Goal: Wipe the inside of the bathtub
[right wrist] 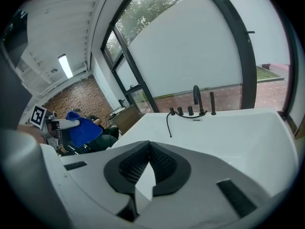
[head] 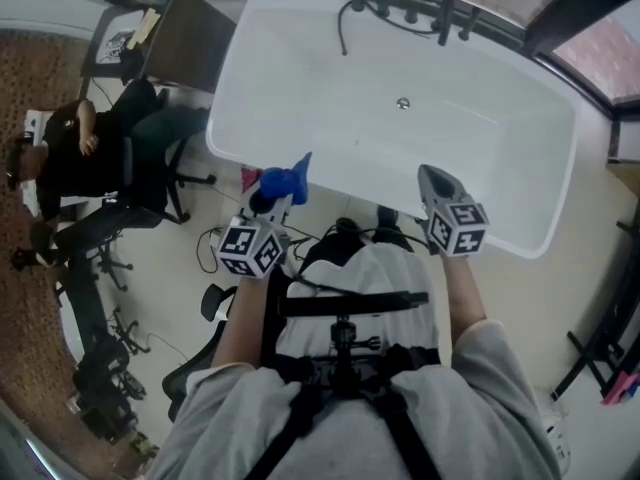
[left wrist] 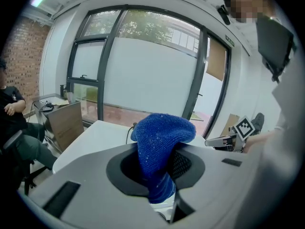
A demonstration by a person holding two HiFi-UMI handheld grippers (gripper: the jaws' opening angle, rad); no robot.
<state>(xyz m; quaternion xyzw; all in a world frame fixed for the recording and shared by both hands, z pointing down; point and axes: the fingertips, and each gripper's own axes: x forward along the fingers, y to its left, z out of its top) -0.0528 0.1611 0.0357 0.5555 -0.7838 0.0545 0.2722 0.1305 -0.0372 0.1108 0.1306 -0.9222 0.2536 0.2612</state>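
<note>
The white bathtub [head: 300,78] lies in front of me and below both grippers, with a small drain [head: 403,103] in its floor. My left gripper [head: 272,200] hovers over the tub's near rim, shut on a blue cloth [head: 286,181]; in the left gripper view the cloth [left wrist: 159,156] bulges up out of the jaws. My right gripper [head: 433,178] is held over the near rim further right, shut and holding nothing. In the right gripper view its pads [right wrist: 162,168] meet above the tub [right wrist: 214,132], and the blue cloth [right wrist: 80,129] shows at the left.
Black taps and a hose [head: 405,13] stand on the tub's far rim. A person sits on an office chair [head: 90,158] at the left beside a desk [head: 185,38]. Cables [head: 215,253] trail on the floor. Dark window frames [head: 575,13] run behind the tub.
</note>
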